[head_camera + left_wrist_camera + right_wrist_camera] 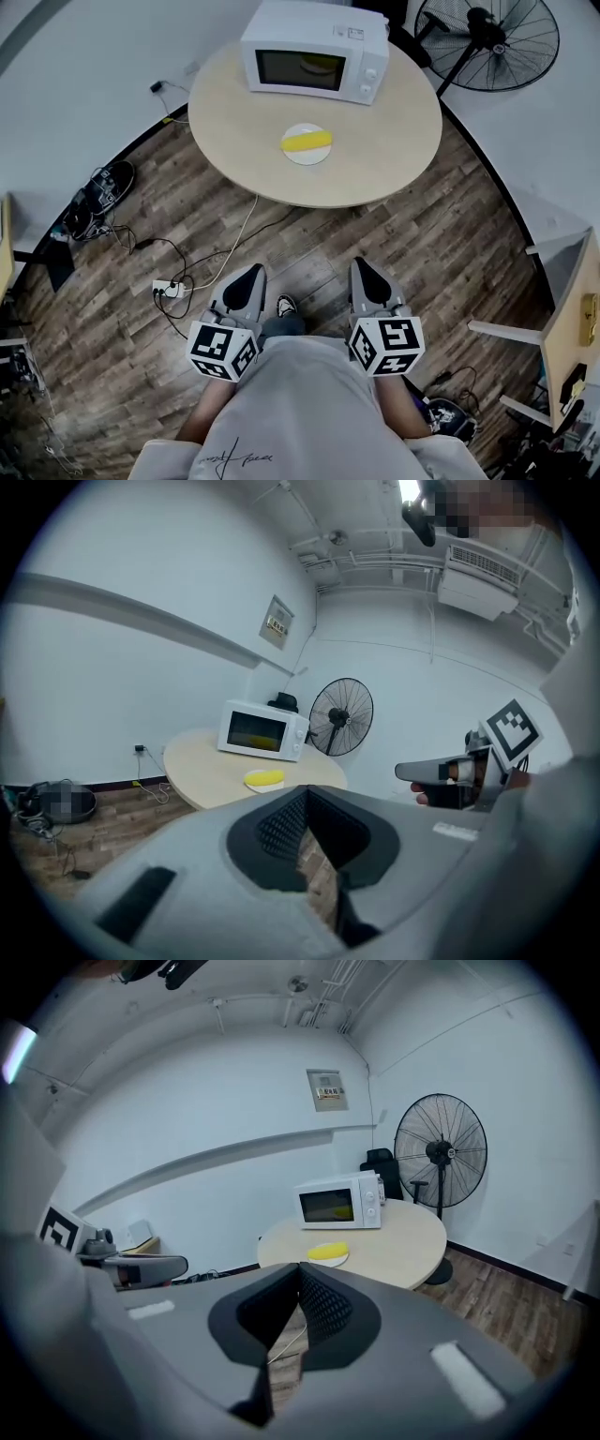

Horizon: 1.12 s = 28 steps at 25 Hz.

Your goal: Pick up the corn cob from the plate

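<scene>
A yellow corn cob (307,142) lies on a small white plate (306,157) near the middle of a round beige table (384,155). Both grippers are held close to the person's body, well short of the table, above the wooden floor. The left gripper (251,273) and the right gripper (364,267) point toward the table, each shut with nothing between its jaws. In the left gripper view the corn cob (265,777) shows beyond the shut left gripper (305,794). The right gripper view shows the corn cob (328,1251) past the shut right gripper (298,1269).
A white microwave (314,52) stands at the table's far side, behind the plate. A black standing fan (487,37) is at the back right. Cables and a power strip (169,289) lie on the floor at the left, with shoes (98,192) further left. Pale furniture (562,328) stands at the right edge.
</scene>
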Each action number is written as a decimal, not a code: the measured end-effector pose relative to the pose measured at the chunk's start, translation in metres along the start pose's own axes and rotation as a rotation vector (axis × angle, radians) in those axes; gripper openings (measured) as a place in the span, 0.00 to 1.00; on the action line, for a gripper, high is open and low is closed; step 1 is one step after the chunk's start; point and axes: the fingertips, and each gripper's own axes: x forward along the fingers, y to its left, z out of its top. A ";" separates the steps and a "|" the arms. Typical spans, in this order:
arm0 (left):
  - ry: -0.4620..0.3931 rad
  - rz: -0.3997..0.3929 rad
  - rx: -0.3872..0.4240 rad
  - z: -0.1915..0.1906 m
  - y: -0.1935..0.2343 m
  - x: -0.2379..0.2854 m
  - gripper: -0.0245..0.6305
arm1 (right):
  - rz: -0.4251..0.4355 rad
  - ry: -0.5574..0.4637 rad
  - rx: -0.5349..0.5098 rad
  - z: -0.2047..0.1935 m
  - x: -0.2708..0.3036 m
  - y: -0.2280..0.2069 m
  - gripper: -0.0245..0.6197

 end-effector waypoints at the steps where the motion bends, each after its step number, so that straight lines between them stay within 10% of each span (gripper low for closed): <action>1: -0.004 -0.009 -0.001 0.004 0.004 0.003 0.03 | -0.001 -0.006 0.005 0.004 0.005 0.003 0.05; 28: -0.032 -0.031 -0.022 0.074 0.046 0.145 0.03 | 0.081 -0.041 0.044 0.080 0.138 -0.050 0.11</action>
